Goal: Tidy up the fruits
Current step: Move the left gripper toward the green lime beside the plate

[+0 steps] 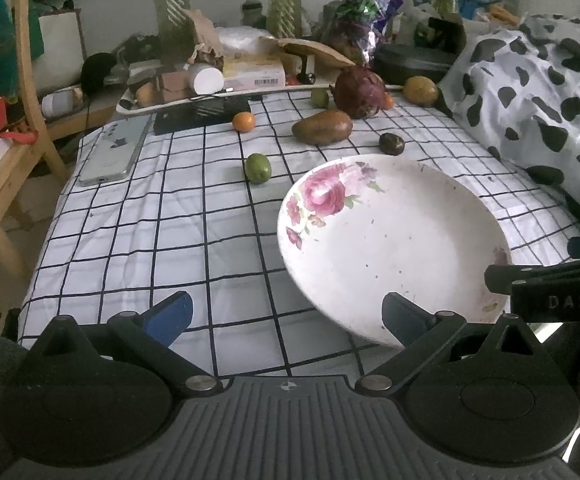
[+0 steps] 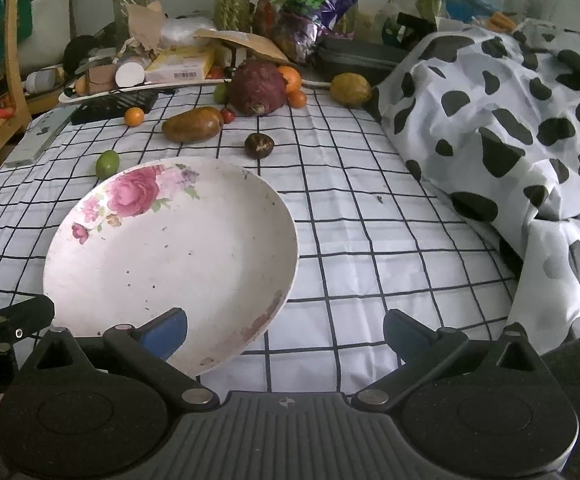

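Observation:
A white plate with pink flowers [image 1: 390, 240] [image 2: 170, 248] lies on the checked cloth, bare inside. Beyond it lie a green lime [image 1: 257, 167] [image 2: 107, 163], a brown mango [image 1: 322, 127] [image 2: 192, 124], a small orange [image 1: 243, 122] [image 2: 134, 116], a dark mangosteen [image 1: 391, 143] [image 2: 259, 145], a large purple round vegetable [image 1: 359, 89] [image 2: 257, 87] and a yellow fruit [image 1: 420, 90] [image 2: 350, 89]. My left gripper [image 1: 288, 316] is open and empty at the plate's near left edge. My right gripper [image 2: 286, 334] is open and empty at the plate's near right edge.
A phone [image 1: 115, 151] and a black tablet [image 1: 202, 114] lie at the far left of the cloth. A cluttered tray [image 1: 210, 80] with boxes and plants stands at the back. A cow-print blanket [image 2: 510, 128] is heaped at the right. A wooden chair [image 1: 10, 120] stands left.

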Available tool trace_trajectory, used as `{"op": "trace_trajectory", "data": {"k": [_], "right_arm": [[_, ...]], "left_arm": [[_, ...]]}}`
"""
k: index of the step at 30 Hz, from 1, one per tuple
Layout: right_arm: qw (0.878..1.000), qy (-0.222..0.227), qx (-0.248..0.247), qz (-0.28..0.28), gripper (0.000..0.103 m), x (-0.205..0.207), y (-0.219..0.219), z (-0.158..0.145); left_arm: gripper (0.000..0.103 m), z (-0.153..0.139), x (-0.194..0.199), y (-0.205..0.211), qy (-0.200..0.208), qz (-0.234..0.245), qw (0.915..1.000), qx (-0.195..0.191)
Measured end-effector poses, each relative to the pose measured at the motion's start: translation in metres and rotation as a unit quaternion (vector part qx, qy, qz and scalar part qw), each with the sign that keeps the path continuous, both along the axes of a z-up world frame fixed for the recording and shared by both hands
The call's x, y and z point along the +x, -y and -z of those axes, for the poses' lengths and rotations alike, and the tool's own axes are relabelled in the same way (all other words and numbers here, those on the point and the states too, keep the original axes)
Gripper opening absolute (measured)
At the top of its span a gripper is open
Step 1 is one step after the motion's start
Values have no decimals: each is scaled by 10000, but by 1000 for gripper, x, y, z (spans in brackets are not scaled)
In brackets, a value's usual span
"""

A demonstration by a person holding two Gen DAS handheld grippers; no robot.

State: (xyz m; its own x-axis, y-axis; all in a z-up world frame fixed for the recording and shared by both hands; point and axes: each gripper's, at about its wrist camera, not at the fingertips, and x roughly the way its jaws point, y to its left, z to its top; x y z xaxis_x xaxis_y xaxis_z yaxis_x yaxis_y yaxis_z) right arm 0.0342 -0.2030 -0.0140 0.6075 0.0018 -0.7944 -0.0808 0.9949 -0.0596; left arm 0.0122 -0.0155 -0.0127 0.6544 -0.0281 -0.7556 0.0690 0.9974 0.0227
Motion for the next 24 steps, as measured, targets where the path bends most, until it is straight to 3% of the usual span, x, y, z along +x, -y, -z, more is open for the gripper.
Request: {"op": "trace_trajectory", "data": {"k": [24], "right_arm": [[9995,-62,-298,-10,103,9,-1,1]], "left_arm": [[103,9,12,6,-418,76,9991,31]]}}
